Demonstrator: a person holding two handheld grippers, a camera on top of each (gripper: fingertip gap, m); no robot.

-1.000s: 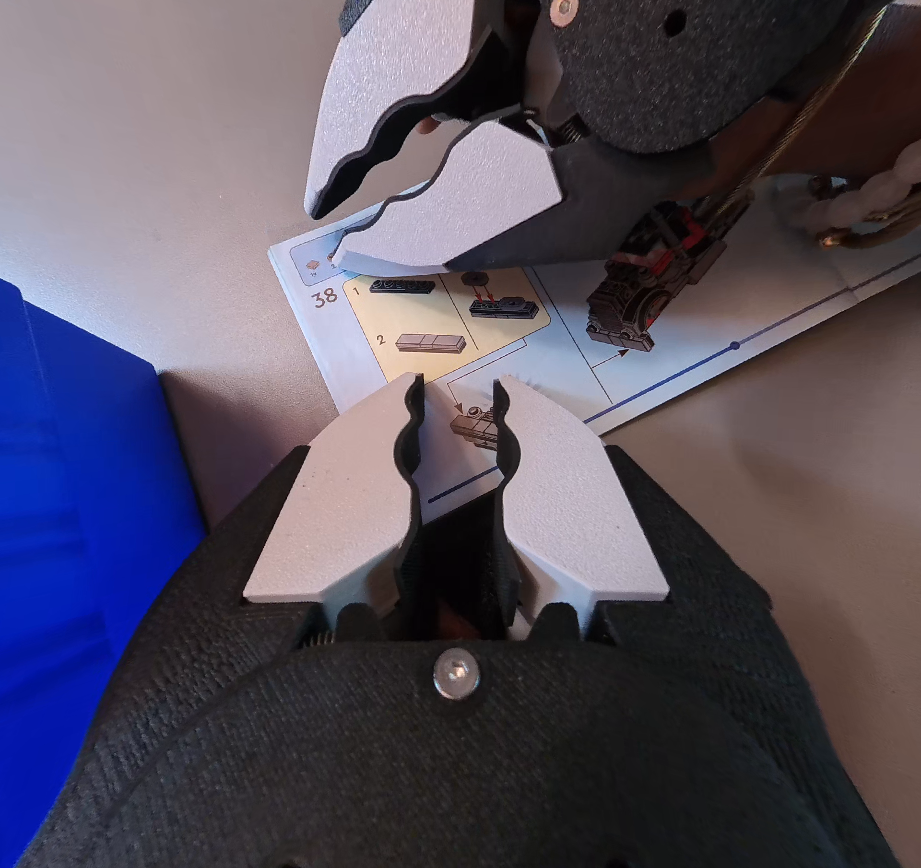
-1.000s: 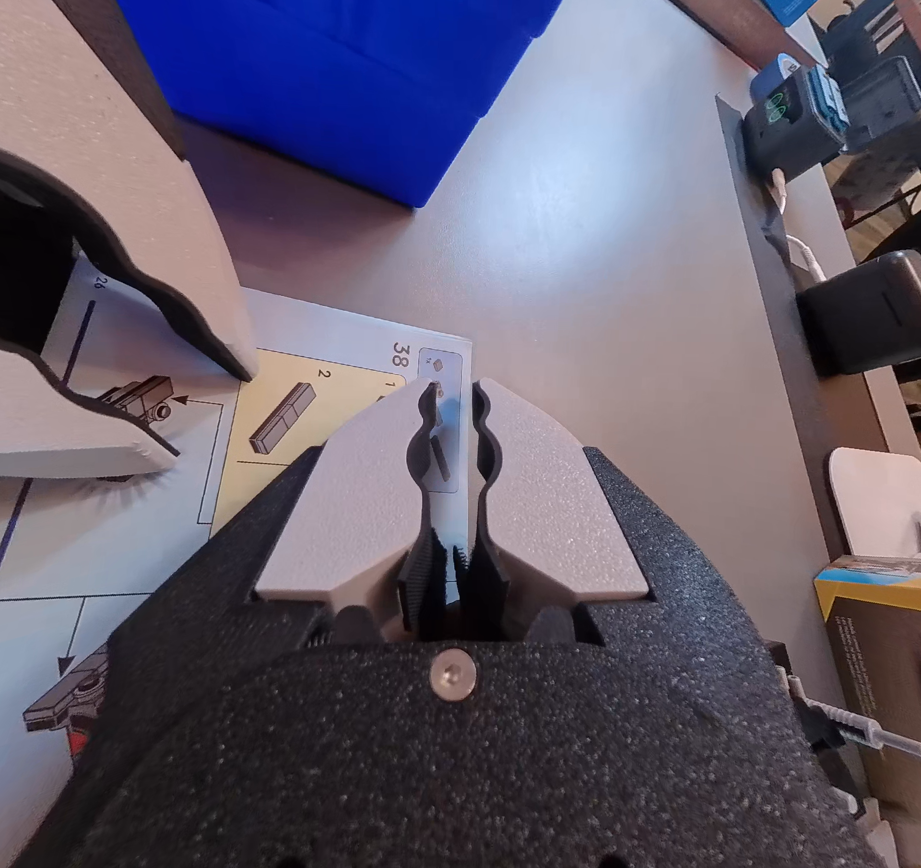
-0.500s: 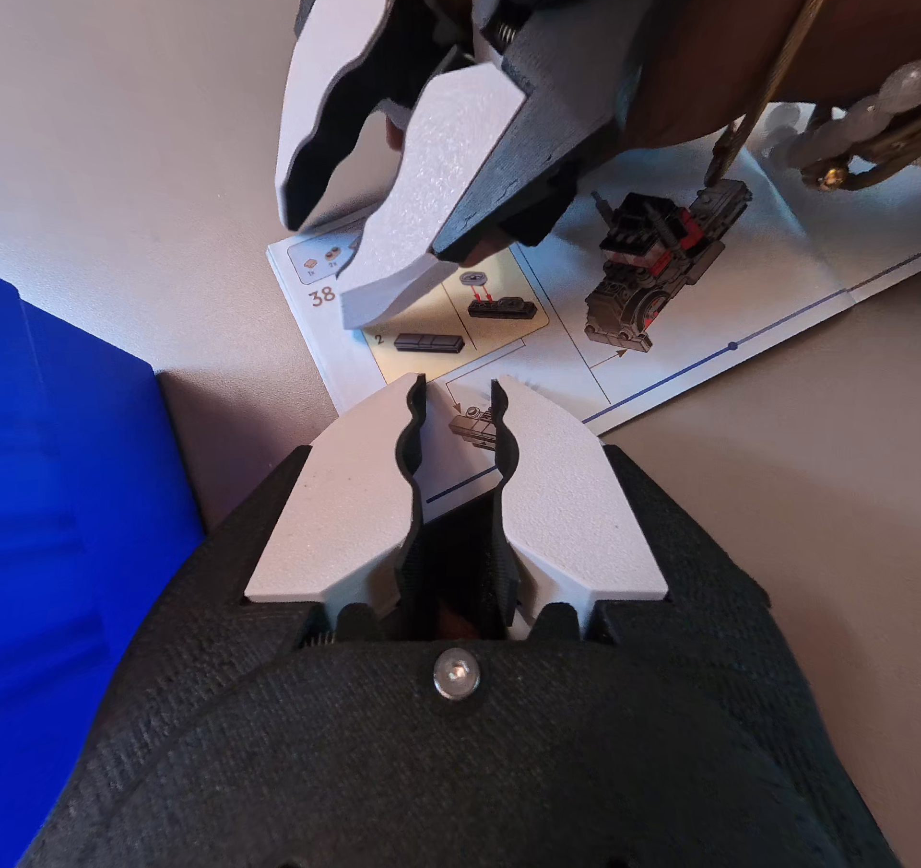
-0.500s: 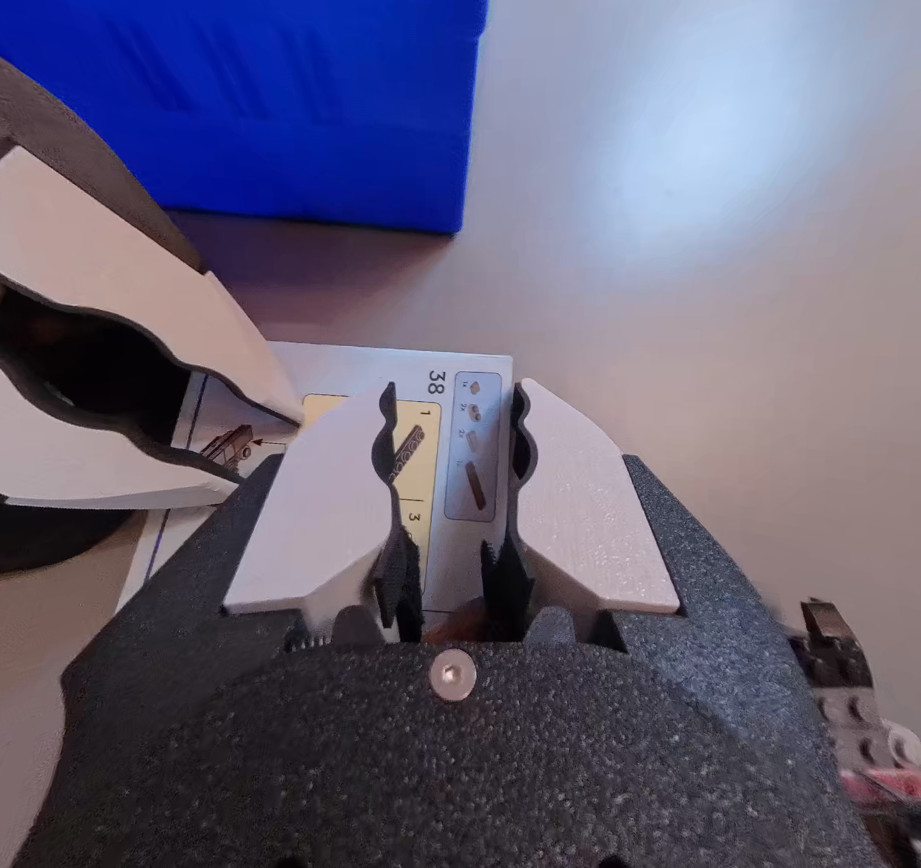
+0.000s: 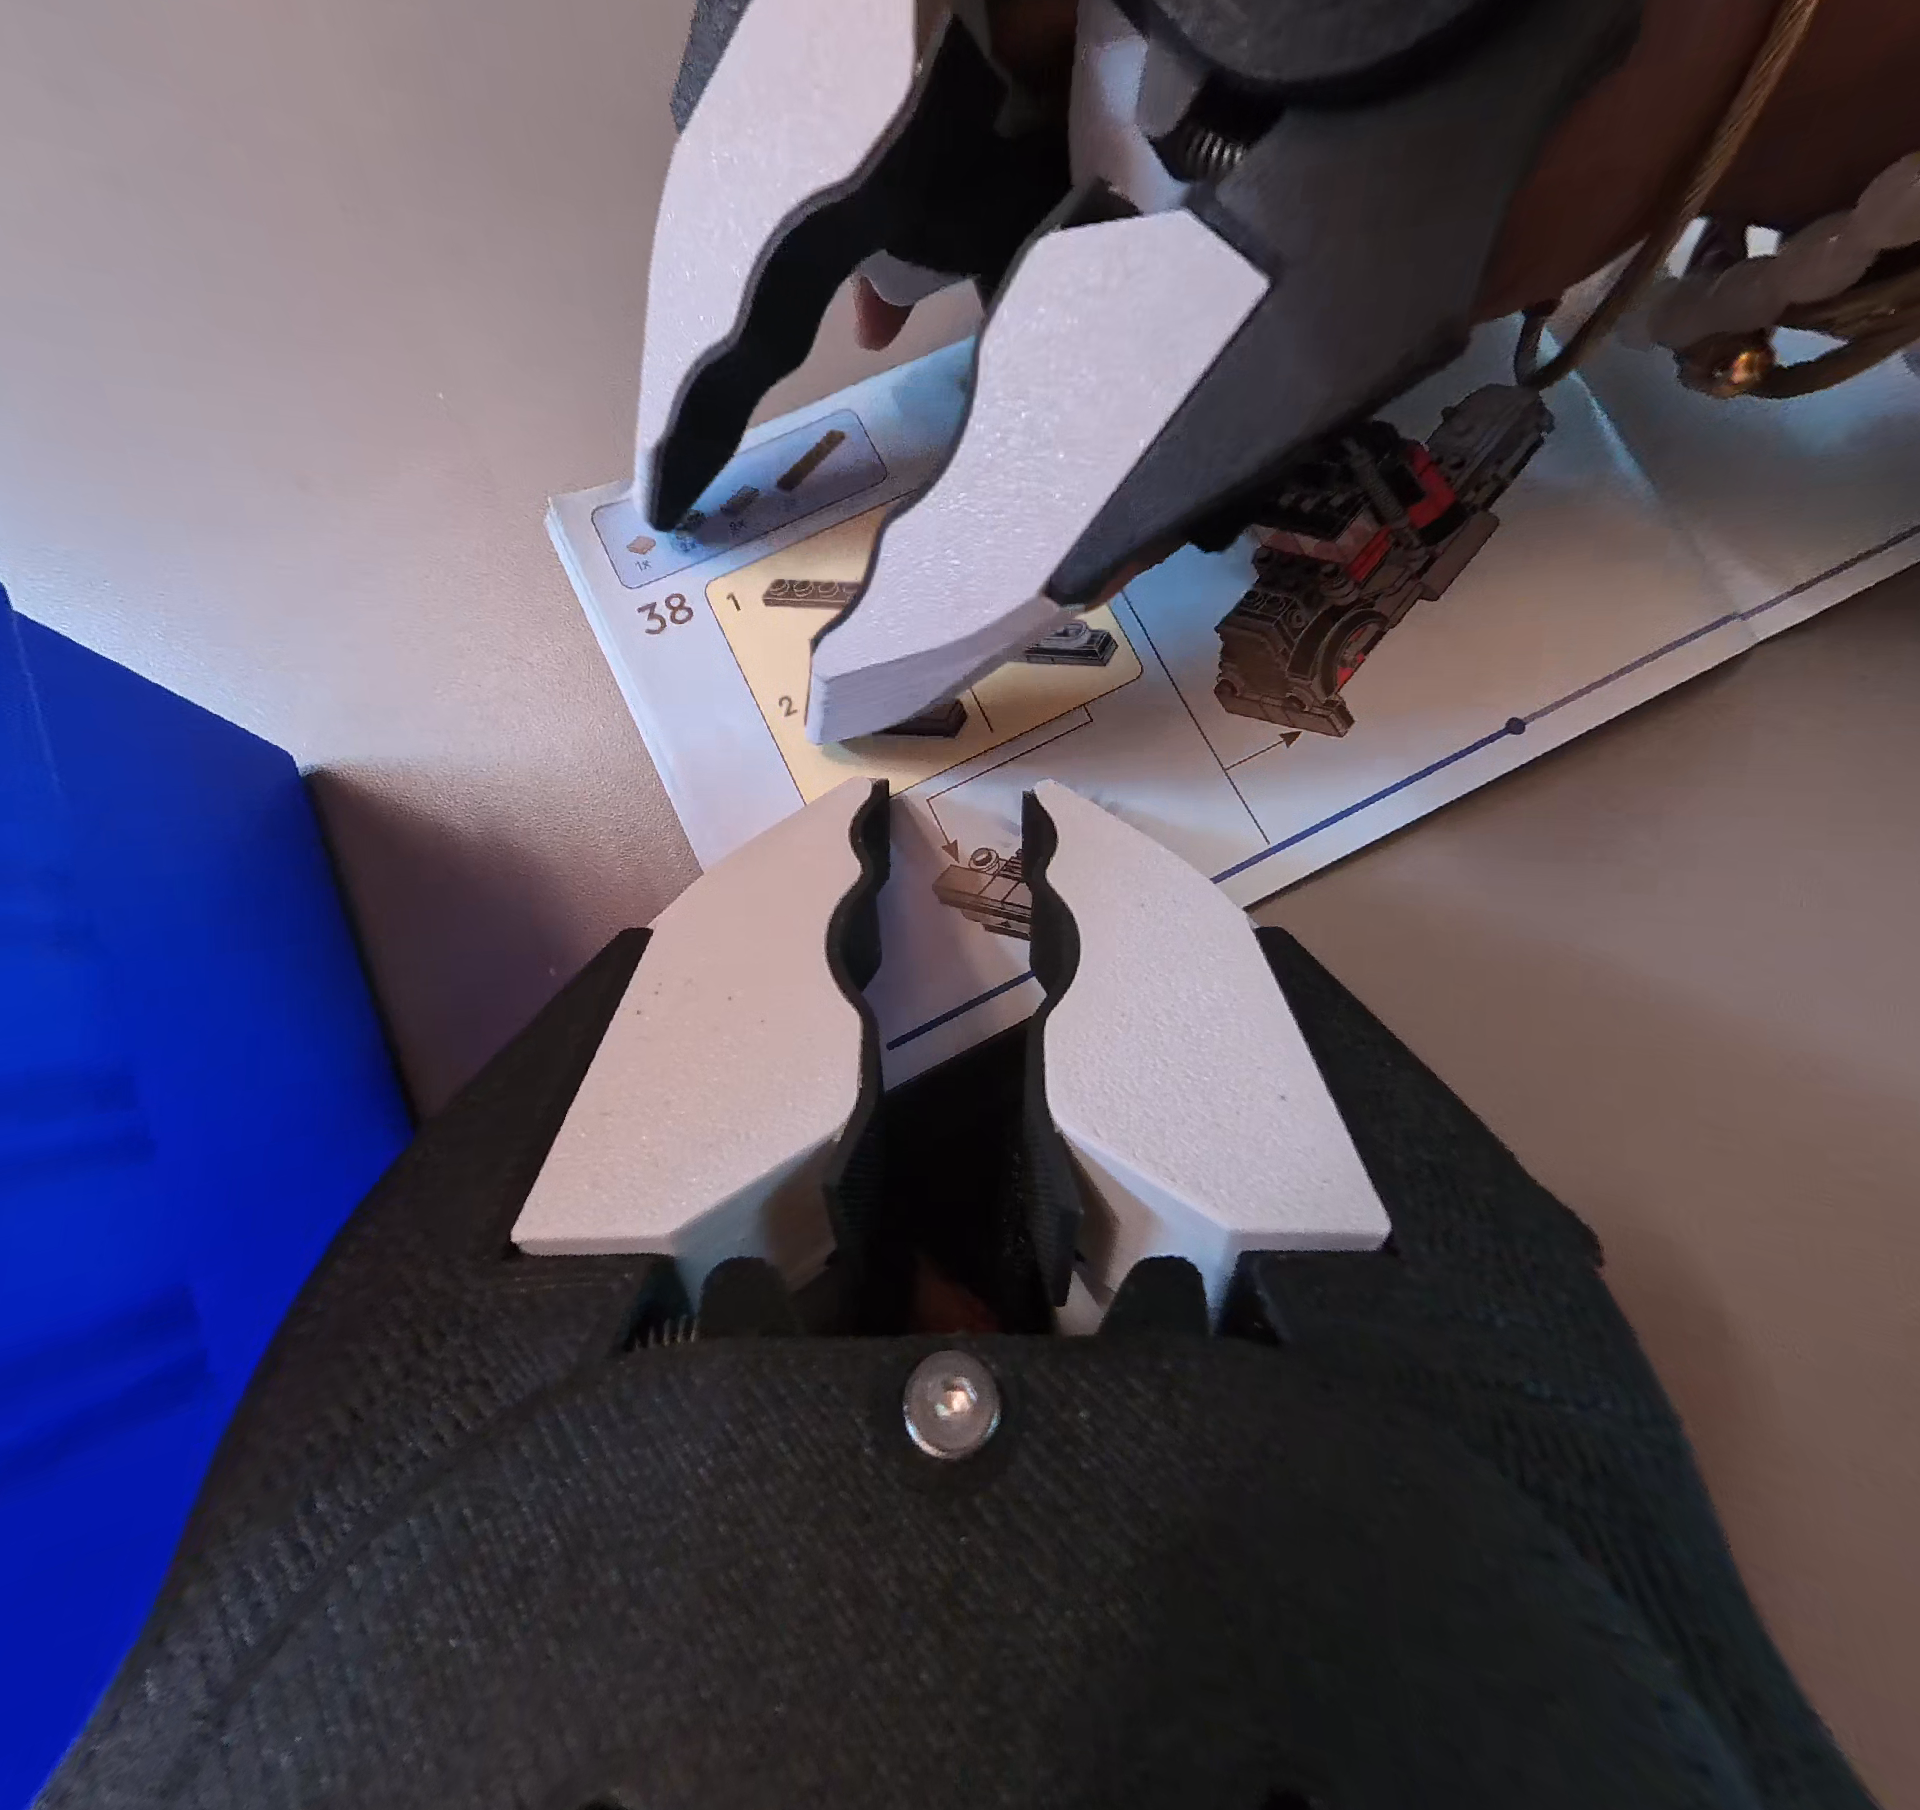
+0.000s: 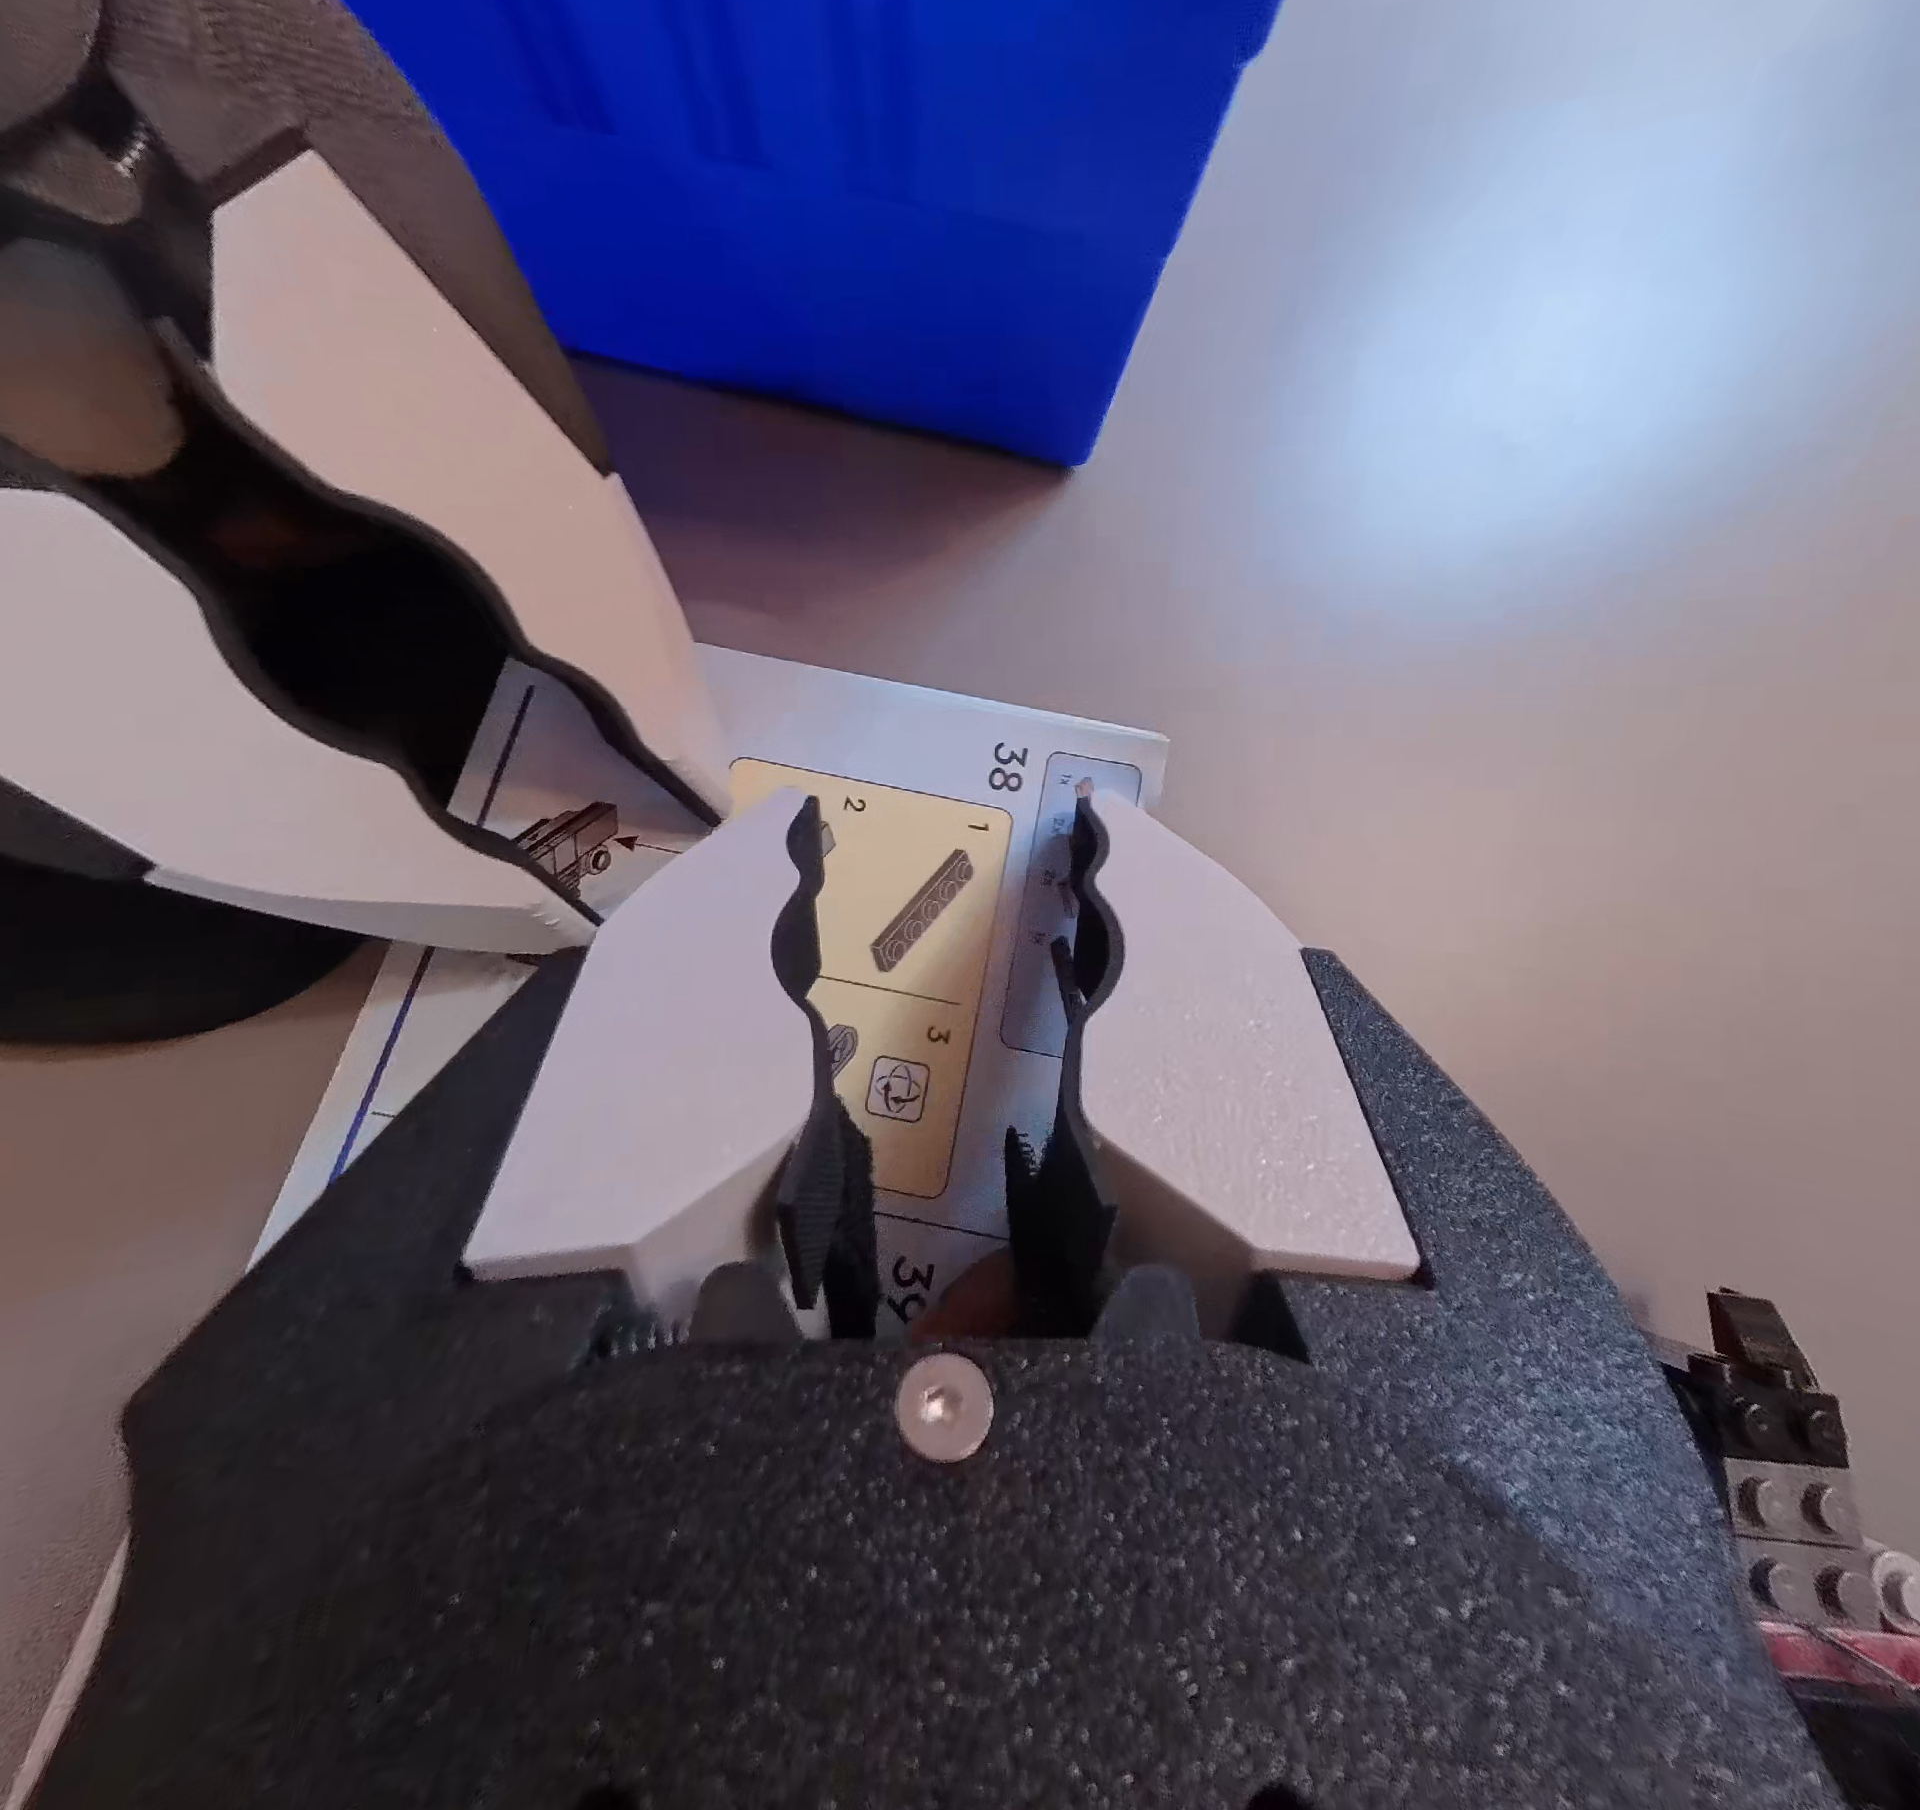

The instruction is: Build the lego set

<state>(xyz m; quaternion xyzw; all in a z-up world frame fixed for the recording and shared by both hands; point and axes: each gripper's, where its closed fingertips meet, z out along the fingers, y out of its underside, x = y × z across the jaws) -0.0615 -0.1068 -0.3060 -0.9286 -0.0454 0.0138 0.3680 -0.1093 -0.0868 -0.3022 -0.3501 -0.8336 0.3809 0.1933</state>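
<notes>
The smooth grey-beige worktop (image 6: 1507,513) fills most of both views, with a glossy blue plastic bin (image 6: 831,150) standing at its far side. A flat paper instruction booklet (image 5: 1558,555) lies open on it. The left tool (image 5: 956,804), grainy black shell with pale wedge fingers and wavy inner edges, hovers low over the page, fingers parted around nothing. The right tool (image 6: 940,810) points down at the same page, fingers spread wide, empty. A small studded black, grey and red brick model (image 6: 1787,1469) sits on the booklet just beside the right tool.
</notes>
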